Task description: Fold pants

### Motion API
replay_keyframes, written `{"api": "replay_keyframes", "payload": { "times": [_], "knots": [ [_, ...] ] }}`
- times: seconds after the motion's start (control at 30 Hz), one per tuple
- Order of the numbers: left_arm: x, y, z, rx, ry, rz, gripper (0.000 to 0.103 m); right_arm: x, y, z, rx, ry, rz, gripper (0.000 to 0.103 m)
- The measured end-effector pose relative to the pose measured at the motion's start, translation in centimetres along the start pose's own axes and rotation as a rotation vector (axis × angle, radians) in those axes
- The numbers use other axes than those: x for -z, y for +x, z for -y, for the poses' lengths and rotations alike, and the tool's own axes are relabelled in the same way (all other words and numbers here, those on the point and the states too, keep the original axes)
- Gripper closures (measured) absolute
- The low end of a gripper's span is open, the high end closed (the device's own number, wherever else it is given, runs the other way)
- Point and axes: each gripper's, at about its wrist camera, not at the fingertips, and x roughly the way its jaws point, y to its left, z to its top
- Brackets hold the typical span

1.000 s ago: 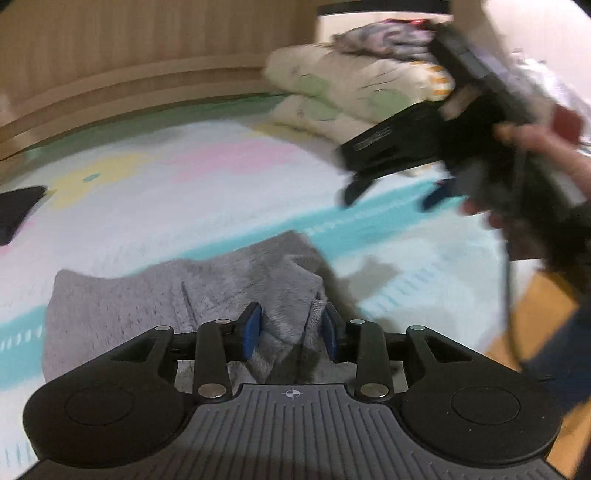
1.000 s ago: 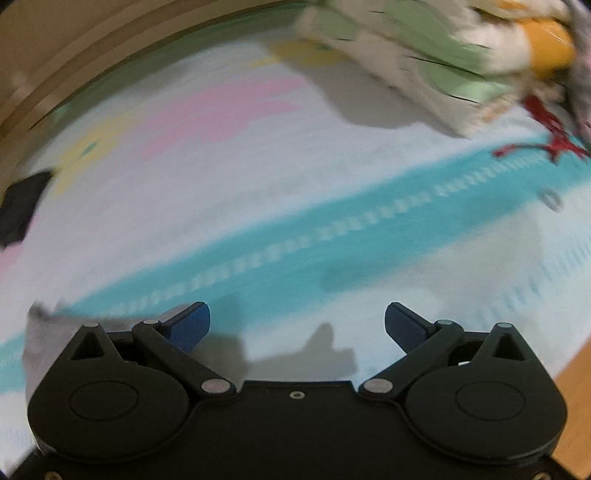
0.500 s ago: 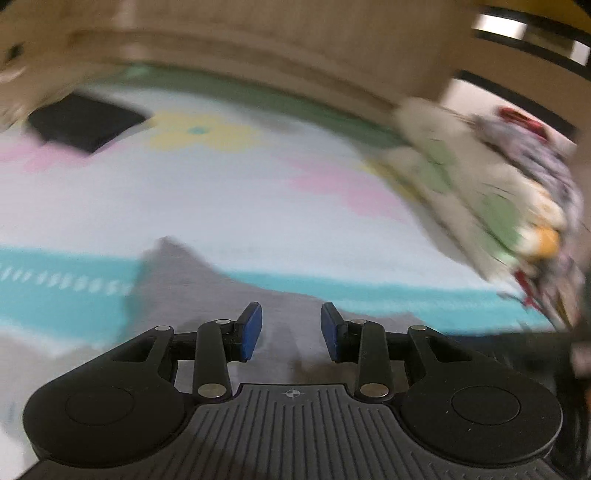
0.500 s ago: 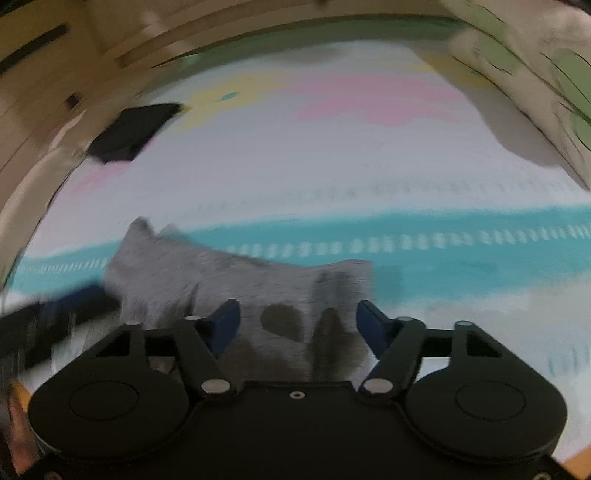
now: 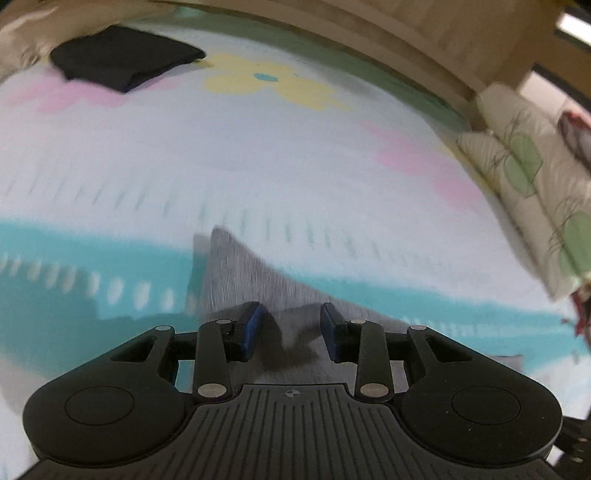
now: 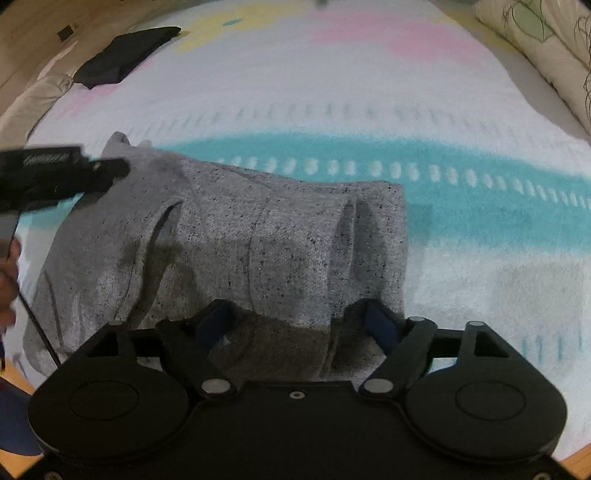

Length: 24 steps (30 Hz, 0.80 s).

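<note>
A pastel flowered bedspread point(image 5: 258, 155) stretches ahead of the claw, wooden wall panelling point(image 5: 424, 33) beyond, patterned pillows point(image 5: 528, 173) at right

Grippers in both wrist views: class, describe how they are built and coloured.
Each gripper is black plastic, with two round housings and linked arms carrying blue pads. The left gripper has a ribbed base with a small crosshair mark and silver pivot pins. The right gripper has a smooth base. A thin black cable hangs beside the left one.

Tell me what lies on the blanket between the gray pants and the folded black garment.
Nothing: in the right wrist view only bare blanket separates the gray pants from the folded black garment, just its white weave with a pink patch.
</note>
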Motion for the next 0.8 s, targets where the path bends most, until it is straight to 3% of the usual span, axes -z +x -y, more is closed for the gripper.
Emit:
{"api": "replay_keyframes", "payload": {
  "times": [0.33,0.5,0.63,0.8],
  "knots": [
    [-1.2,1.4,-0.3,0.016,-0.015,-0.008,0.07,-0.1,0.5,0.1,-0.009,-0.004,0.006,0.01],
    [-1.8,-2.3,-1.0,0.054,-0.104,0.038,0.069,0.1,0.7,-0.2,-0.011,-0.009,0.012,0.008],
    [-0.5,-6.0,0.3,0.036,-0.029,0.058,0.069,0.4,0.6,0.2,-0.037,-0.016,0.024,0.004],
    [4.0,-8.3,2.2,0.07,0.087,-0.024,0.069,1.3,0.5,0.7,-0.094,-0.036,0.056,0.001]
  ]
}}
